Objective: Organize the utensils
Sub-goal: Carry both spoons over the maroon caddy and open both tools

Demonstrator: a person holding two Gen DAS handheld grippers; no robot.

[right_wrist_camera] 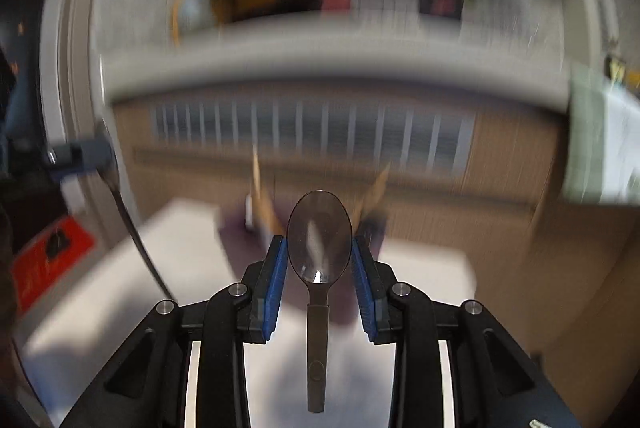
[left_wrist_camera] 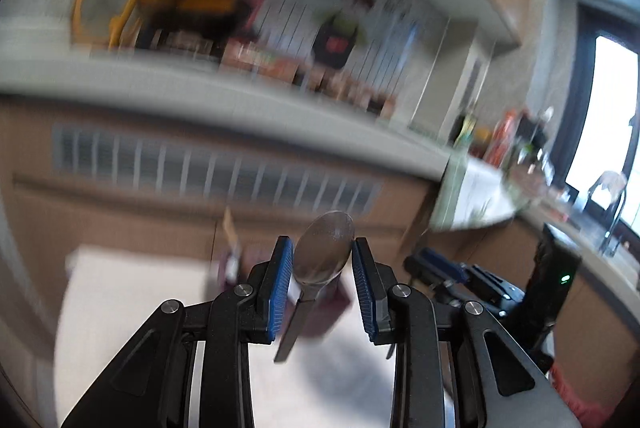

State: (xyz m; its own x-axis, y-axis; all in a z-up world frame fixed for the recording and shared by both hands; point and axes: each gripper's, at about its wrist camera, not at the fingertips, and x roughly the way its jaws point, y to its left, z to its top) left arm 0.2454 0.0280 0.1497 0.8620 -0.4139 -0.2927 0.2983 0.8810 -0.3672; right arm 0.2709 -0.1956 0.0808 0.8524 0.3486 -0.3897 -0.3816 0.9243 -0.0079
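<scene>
Each spoon (left_wrist_camera: 325,252) (right_wrist_camera: 319,242) pinched only by the bowl's rims between half-open jaws of the left gripper (left_wrist_camera: 323,282) and right gripper (right_wrist_camera: 319,282), above the white counter (right_wrist_camera: 100,292), handle dangling — liable to pivot or slip out.

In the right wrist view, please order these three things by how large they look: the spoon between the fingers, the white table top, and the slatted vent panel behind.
1. White table top: largest, though blurred.
2. Slatted vent panel: wide band, clearly smaller than the table.
3. Spoon, held in the right gripper: smallest, though nearness to the camera enlarges it.
</scene>
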